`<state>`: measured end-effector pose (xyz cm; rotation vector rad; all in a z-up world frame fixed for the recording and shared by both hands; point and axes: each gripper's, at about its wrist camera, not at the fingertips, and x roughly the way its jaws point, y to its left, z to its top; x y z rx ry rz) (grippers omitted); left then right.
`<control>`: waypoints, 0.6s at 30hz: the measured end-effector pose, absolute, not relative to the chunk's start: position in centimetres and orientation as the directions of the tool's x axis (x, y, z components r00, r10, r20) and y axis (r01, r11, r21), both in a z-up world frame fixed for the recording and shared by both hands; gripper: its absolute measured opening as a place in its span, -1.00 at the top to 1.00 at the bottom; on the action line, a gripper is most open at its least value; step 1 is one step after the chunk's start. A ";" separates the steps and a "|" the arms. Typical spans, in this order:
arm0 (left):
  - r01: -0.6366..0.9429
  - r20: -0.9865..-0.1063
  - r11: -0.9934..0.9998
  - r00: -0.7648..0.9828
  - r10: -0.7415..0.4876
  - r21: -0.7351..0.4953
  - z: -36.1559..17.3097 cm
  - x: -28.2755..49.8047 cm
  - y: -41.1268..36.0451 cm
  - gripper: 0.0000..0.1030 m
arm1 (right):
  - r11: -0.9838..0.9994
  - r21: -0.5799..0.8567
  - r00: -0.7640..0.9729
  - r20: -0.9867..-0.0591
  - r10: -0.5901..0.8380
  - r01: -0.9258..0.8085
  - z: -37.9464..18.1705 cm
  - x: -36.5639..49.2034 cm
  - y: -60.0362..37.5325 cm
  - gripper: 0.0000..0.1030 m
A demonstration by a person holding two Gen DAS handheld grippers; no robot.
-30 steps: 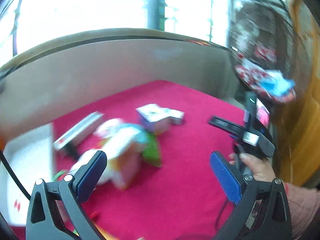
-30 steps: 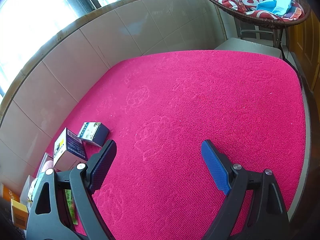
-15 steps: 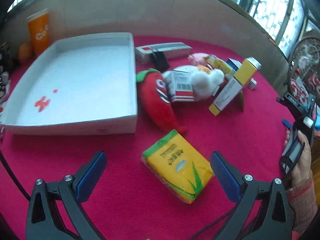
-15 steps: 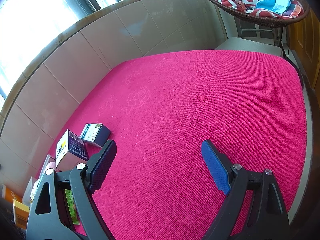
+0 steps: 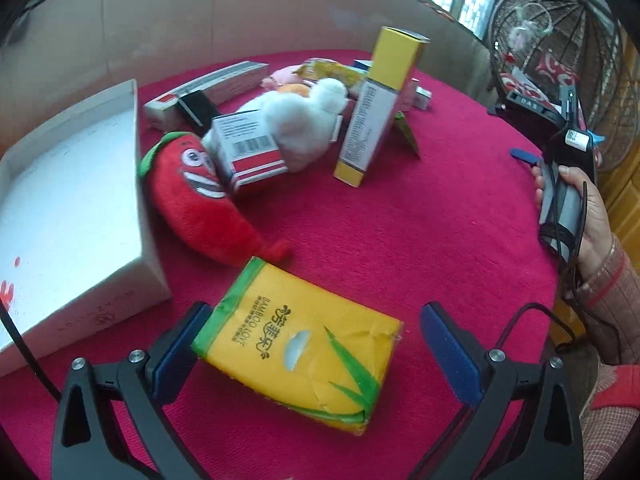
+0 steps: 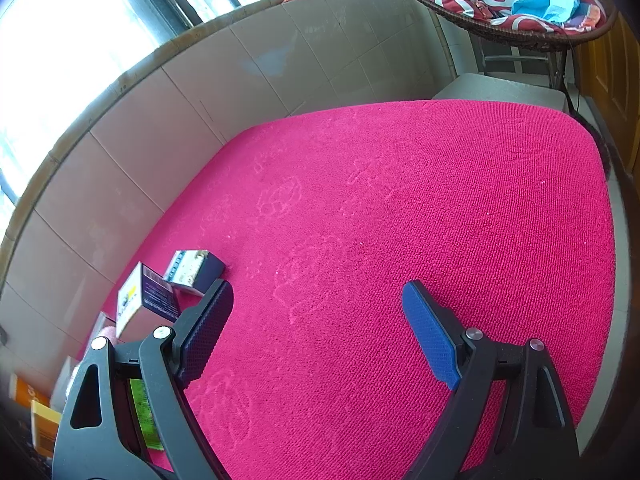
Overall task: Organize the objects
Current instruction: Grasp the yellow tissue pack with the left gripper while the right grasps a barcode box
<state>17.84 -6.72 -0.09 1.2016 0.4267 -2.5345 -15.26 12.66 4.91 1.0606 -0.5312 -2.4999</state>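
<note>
Red cloth (image 5: pixel 400 240) holds a white tray (image 5: pixel 136 184), nearly bare, at left; left gripper (image 5: pixel 312 340), wide open, now straddles the yellow tissue pack (image 5: pixel 304 344); right gripper (image 6: pixel 316 320) stays open, empty.

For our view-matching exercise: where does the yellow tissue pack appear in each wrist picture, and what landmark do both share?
Left wrist view: the yellow tissue pack lies at bottom centre, between the open left claw's fingers.
Right wrist view: the pack is not in it; the open right claw hangs over bare cloth.
Shared landmark: the pink tablecloth.
</note>
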 end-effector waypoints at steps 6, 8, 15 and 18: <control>0.391 -0.789 -0.914 -0.592 -0.163 -0.105 -0.3 17.7 -6.1 -0.73 | -0.733 0.446 -0.595 -0.430 -0.679 0.514 9.1 -10.8 10.1 -0.70; 0.392 -0.790 -0.914 -0.590 -0.166 -0.101 -0.3 17.7 -6.0 -0.73 | -0.645 0.403 -0.507 -0.404 -0.762 0.649 10.7 -8.7 7.8 -0.70; 0.392 -0.792 -0.915 -0.587 -0.169 -0.094 -0.3 17.7 -6.2 -0.74 | -0.368 0.280 -0.219 -0.448 -0.867 0.887 11.4 -2.0 0.6 -0.70; 0.390 -0.791 -0.915 -0.590 -0.163 -0.103 -0.3 17.6 -6.6 -0.74 | -0.318 0.212 -0.190 -0.467 -0.864 0.924 11.3 0.0 -1.2 -0.70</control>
